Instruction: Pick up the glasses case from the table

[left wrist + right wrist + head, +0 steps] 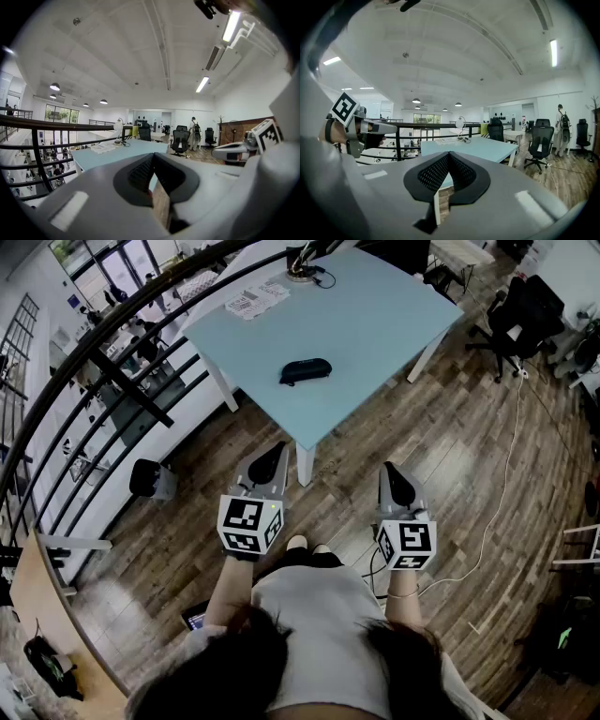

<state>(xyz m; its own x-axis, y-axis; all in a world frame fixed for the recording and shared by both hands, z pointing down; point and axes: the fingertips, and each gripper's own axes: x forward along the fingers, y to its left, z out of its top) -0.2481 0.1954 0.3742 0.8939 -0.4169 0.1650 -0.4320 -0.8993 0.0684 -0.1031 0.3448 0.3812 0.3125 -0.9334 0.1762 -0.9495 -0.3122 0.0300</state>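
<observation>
The dark glasses case (305, 371) lies on the light blue table (375, 324), near its front corner. Both grippers are held over the wooden floor, short of the table and well apart from the case. My left gripper (270, 460) is shut with nothing between its jaws, as the left gripper view (152, 157) also shows. My right gripper (395, 476) is shut and empty too, its pads meeting at the tips (448, 154). Neither gripper view shows the case; the jaws cover the near part of the table (473, 147).
Papers (255, 298) and a lamp base with cable (305, 273) sit at the table's far side. A black railing (112, 371) runs along the left. An office chair (520, 320) stands at the right, a white cable (506, 474) trails on the floor.
</observation>
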